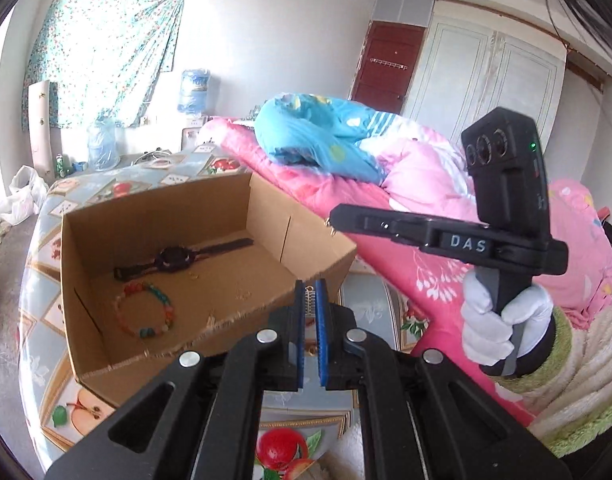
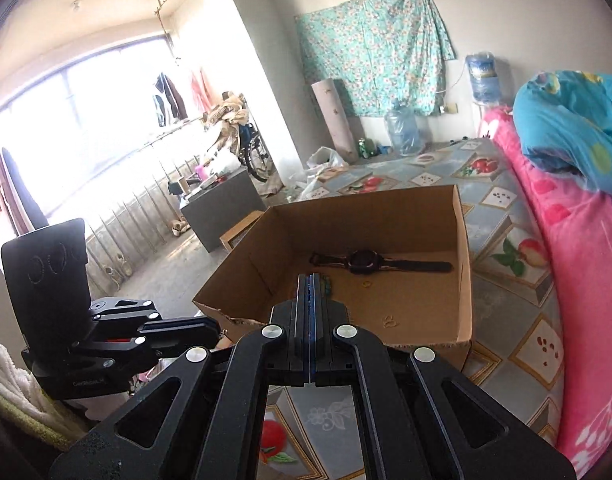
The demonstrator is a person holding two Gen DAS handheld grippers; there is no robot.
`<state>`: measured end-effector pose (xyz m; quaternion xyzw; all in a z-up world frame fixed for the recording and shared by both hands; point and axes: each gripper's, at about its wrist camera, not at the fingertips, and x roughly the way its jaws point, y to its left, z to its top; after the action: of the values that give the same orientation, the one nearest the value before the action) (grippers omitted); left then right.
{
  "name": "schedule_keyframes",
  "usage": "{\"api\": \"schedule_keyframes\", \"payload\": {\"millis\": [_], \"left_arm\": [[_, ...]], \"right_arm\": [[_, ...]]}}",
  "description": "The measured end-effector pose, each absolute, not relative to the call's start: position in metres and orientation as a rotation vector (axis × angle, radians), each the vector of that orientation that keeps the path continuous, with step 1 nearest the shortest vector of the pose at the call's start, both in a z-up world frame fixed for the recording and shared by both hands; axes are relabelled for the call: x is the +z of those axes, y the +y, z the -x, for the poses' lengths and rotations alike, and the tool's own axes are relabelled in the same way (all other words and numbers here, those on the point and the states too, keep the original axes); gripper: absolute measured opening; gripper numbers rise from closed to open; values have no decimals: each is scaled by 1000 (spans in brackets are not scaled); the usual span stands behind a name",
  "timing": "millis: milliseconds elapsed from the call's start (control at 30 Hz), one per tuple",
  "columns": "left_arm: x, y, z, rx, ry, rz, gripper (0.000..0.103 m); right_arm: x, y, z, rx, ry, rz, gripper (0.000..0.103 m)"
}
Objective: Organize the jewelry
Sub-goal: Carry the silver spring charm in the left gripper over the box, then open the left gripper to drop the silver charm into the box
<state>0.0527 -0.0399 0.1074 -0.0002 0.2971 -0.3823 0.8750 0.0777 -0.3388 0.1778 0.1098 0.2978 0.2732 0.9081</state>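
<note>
An open cardboard box (image 1: 210, 216) (image 2: 463, 264) stands on the fruit-patterned table. In it lie a black watch (image 1: 174, 258) (image 2: 365, 262), a bracelet of coloured beads (image 1: 146, 310) and a few small gold pieces (image 2: 390, 322). My left gripper (image 1: 310, 292) is shut on a small silver chain piece (image 1: 309, 300) just outside the box's near right rim. My right gripper (image 2: 310, 284) is shut over the box's near edge; its fingers hide most of the bracelet. The right gripper (image 1: 339, 218) also shows in the left wrist view, held in a white-gloved hand.
A bed with a pink quilt (image 1: 405, 184) (image 2: 577, 248) and a blue quilt (image 1: 321, 136) borders the table on the right. Water bottles (image 1: 104, 144) stand at the table's far end. The left gripper's body (image 2: 106, 320) is at the left of the right wrist view.
</note>
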Motion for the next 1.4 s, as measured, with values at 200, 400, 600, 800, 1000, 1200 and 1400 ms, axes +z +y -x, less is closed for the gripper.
{"api": "schedule_keyframes", "payload": {"millis": [200,400,600,800,1000,1200,1400], "left_arm": [[109,-49,-130,-758,761,-51,5],[58,-61,-228,-661,1068,-53,4],[24,-70,-270,-645,1249,-36,4],[14,-80,-282,-629,1325,-47,5],[15,-78,-286,-602,1308,-42,17],[44,-59,-276,-610,1203,16,17],[81,-26,-245,-597,1010,30,21]], "right_arm": [[174,-340,-143,575,748,-219,0],[160,-322,-180,537,833,-93,0],[140,-307,-207,520,941,-14,0],[132,-301,-221,528,991,27,0],[130,-297,-226,525,1005,61,0],[129,-298,-229,487,1027,91,3],[141,-305,-221,445,976,96,4]]}}
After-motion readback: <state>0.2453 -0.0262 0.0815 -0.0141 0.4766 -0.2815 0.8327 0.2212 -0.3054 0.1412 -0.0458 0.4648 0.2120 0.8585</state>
